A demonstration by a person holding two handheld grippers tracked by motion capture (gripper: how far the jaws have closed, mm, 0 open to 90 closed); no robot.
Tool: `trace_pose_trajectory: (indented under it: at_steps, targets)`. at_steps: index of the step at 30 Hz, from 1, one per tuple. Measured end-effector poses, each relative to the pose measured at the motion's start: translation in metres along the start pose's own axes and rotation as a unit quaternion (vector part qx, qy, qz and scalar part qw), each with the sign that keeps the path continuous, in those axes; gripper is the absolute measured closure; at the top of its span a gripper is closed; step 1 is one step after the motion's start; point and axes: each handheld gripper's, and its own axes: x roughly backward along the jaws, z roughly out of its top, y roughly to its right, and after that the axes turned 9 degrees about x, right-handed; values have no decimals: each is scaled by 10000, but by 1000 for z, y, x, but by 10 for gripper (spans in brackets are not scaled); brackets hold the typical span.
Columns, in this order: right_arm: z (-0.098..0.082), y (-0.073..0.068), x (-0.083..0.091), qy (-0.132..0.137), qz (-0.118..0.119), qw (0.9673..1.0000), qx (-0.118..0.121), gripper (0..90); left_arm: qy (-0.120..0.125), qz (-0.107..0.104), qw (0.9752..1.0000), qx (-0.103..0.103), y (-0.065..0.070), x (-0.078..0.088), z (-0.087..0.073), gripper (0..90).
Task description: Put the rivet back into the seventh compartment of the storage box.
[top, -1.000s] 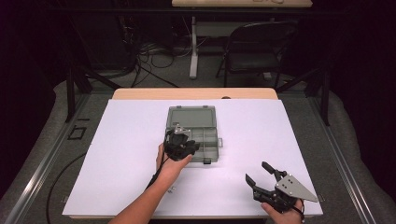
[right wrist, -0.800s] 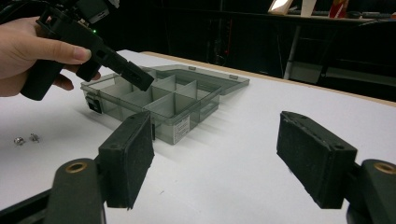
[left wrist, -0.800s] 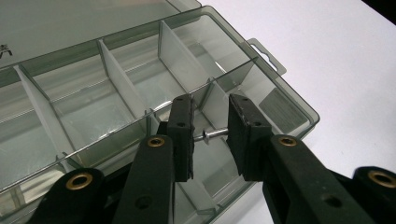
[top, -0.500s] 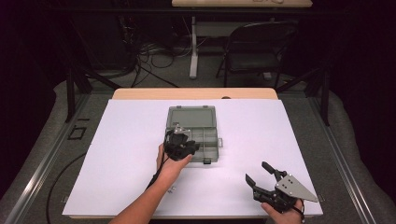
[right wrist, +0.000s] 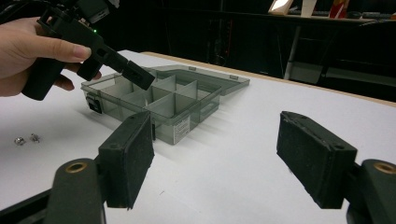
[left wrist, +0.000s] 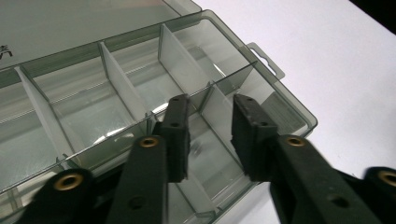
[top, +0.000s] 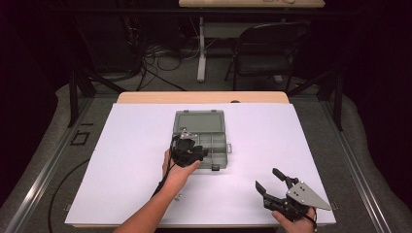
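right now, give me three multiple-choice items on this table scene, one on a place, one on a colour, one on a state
1. Where is the left tool?
A. over the compartment box
B. beside the chair
C. on the floor

2. What colour is the table cover?
A. red
B. white
C. green

3. How does the right tool stand?
A. clamped on a screw
B. open, holding nothing
C. shut on the box lid

Answers:
1 A, its tips hang over the divided compartments in the left gripper view.
2 B, the sheet under the box is plain white.
3 B, its pads stand wide apart over bare table.
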Motion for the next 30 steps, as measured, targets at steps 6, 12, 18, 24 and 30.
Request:
trace_pose_trajectory:
  at_steps: [6,12,18,24,30]
  targets:
    - [0,0,-1,20,4,10000,-6,266,215,-45,9998,-31,1,5,1,492]
    - [0,0,-1,12,2,10000,-9,267,351,45,9992,-160,0,10,1,370]
    - [0,0,-1,9,-4,10000,5,266,448,128,9988,-167,-1,19,1,291]
    - [0,0,-1,8,-10,10000,6,266,500,233,9982,-252,-4,35,1,275]
    - [0,0,-1,-21,-8,10000,-2,267,630,184,9975,-256,-11,58,-2,277]
